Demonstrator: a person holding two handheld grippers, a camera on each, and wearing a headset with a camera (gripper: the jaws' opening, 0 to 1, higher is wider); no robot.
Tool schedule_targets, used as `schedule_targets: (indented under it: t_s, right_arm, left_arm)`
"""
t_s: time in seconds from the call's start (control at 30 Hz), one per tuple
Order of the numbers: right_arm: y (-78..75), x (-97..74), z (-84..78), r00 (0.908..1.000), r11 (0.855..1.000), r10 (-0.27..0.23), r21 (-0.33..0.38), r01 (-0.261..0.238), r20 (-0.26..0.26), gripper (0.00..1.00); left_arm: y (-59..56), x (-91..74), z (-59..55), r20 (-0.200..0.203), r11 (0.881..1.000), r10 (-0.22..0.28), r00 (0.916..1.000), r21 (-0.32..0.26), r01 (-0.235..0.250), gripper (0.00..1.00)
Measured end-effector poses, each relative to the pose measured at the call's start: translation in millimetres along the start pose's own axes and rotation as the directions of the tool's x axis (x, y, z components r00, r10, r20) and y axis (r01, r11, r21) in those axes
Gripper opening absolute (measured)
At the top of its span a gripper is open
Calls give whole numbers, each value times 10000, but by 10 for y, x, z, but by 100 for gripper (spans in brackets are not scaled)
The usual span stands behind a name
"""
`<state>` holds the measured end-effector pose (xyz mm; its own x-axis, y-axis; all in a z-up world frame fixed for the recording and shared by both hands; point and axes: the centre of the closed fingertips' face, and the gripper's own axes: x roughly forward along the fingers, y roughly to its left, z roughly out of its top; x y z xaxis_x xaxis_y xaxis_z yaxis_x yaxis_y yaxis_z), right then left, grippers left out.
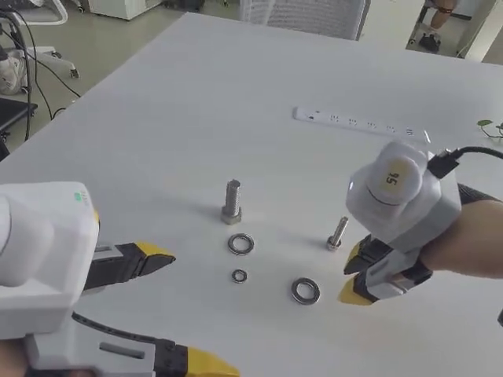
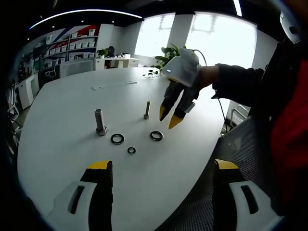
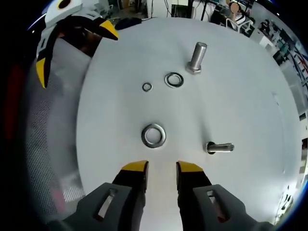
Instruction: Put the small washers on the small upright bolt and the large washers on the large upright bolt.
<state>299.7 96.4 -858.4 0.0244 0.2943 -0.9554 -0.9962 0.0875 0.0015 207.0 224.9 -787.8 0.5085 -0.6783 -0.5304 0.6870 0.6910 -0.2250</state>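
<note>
While no washer sits on a bolt yet, the first pick is judged to be in hand. Nearest, the left tongs [image 2: 162, 166] are held wide and empty, well to the near left of the large bolt [image 1: 231, 201]. The right tongs [image 3: 162, 168] are narrowed to a small gap with nothing gripped. They are pointed at a large washer [image 3: 153, 135] lying flat on the surface [image 1: 196, 118], well to the near right of that bolt. A small washer [image 1: 239, 276] lies closer to the bolt, and a second large washer [image 1: 240, 243] lies just beside its base. The small bolt [image 1: 337, 233] stands to its right. Next, the flat washer must be pinched by its rim, lifted, and centred over the large bolt's tip.
</note>
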Motion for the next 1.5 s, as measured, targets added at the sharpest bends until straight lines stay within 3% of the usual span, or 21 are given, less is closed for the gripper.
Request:
schedule_targets:
  t_s: [0.5, 1.5]
  right_arm:
    - [80, 146, 230, 9996, 9985, 262, -492, -258, 70, 28]
    - [76, 256, 286, 9995, 9954, 123, -942, -150, -293, 27]
  left_arm:
    - [9, -18, 7, 48, 10000, 14, 10000, -9, -14, 85]
    - [36, -14, 64, 225, 10000, -4, 9997, -3, 4, 85]
